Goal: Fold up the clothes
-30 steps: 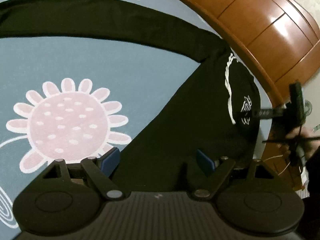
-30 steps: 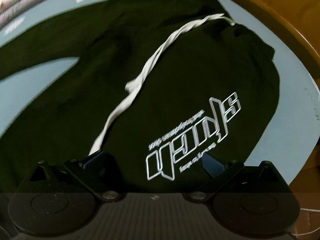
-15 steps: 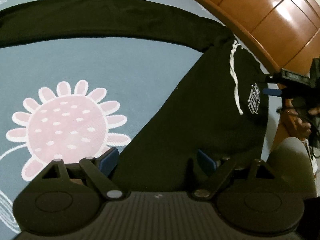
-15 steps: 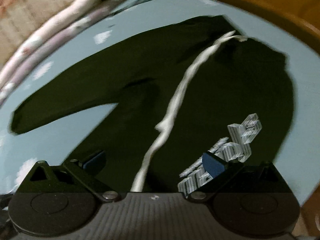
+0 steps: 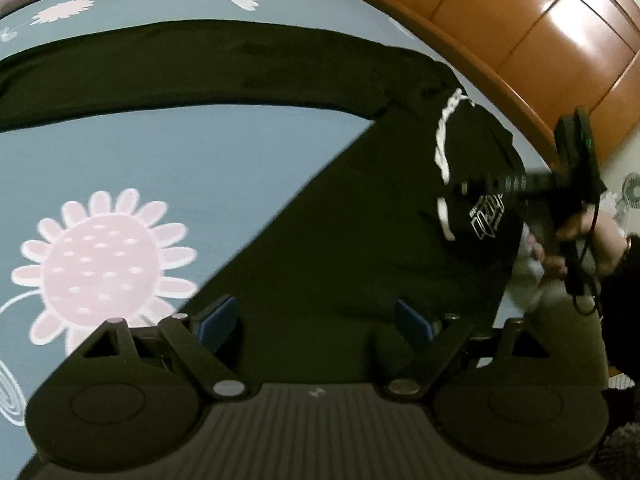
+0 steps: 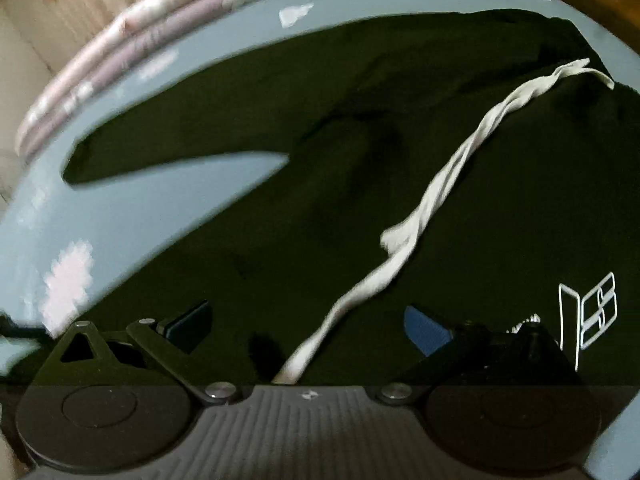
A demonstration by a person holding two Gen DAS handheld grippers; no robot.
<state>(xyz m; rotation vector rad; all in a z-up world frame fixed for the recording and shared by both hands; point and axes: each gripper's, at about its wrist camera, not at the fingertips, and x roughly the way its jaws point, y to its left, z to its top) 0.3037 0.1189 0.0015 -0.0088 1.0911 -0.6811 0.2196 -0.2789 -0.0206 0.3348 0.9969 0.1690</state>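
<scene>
A blue bedsheet printed with pink flowers covers the bed. A glossy wooden headboard curves along its edge; folded pink bedding lies beyond.

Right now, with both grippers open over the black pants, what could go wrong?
The white drawstring lies loose between the right gripper fingers; closing may pinch the cord rather than the black pants. The left gripper hangs beside the pant leg's edge, so it might also catch the bedsheet.
</scene>
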